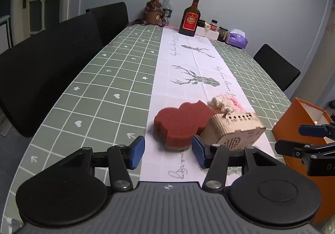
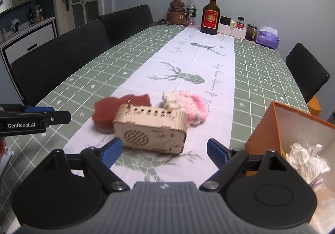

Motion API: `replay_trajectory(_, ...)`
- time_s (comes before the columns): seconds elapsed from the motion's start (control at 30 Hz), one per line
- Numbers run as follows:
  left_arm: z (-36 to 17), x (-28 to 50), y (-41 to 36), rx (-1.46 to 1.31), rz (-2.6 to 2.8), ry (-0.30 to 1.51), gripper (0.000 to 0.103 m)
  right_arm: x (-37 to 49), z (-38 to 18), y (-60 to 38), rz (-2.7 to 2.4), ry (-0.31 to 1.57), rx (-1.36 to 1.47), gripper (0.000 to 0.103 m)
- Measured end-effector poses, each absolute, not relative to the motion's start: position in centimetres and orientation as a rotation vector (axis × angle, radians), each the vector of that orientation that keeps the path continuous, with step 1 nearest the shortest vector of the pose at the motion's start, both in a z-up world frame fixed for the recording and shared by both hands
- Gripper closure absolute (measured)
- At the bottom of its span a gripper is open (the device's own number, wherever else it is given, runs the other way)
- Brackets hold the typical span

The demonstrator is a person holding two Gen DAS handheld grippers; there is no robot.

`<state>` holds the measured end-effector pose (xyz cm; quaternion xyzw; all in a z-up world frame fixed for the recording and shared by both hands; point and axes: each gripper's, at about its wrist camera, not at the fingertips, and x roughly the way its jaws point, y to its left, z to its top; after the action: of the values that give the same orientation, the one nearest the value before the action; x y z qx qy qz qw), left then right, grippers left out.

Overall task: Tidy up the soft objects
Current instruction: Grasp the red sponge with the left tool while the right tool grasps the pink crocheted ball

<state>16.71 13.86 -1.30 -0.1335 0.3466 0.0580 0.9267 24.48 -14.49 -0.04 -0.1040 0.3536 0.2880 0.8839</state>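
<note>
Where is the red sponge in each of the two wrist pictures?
Left wrist: the red sponge lies centre, just beyond the fingers, left of the wooden box.
Right wrist: the red sponge lies left of centre, partly behind the wooden box.
Shared landmark: the brown bottle.

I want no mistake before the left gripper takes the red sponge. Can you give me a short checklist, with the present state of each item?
1. Left gripper open, nothing between its fingers: ok.
2. Red sponge lined up ahead of it: ok.
3. Sponge free of neighbours: not ok, the wooden box stands tight against it.
4. Right gripper open and empty: ok.
5. Orange box open on top: ok.
6. Room left in the orange box: cannot tell.
</note>
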Motion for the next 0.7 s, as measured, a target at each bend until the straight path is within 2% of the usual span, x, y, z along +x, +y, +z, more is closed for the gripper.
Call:
replay_trajectory(0.27, -3.2, 21.6, 12.9, -0.22, 0.091, 0.812, 0.039, 28.1, 0.4, -14.1, 0.598, 0.751, -0.196, 0.016)
replay_trajectory(0.47, -5.3, 22.1, 12.7, -0.189, 0.046, 0.821, 0.029, 30.1, -0.8, -14.0, 0.603, 0.783, -0.215, 0.016)
replay_trajectory(0.7, -6.2, 23.3, 13.2, -0.236, 0.049, 0.832, 0.029, 32.4, -1.8, -14.0, 0.59, 0.827, -0.189, 0.016)
